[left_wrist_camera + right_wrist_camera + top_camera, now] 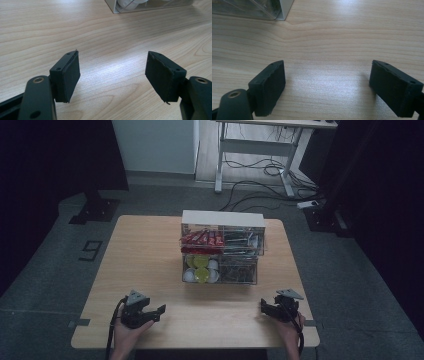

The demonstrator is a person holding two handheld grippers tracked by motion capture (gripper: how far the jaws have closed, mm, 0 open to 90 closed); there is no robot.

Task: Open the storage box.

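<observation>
clear organizer (pixel 222 251) | 2 tiers | upright | table centre | capsules, red packets inside

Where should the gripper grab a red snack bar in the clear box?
Probably from above: the red snack bars lie flat in the top left compartment of the clear organizer. Pinch one bar across its narrow width near its middle. The left gripper, open, is nearer.
</observation>
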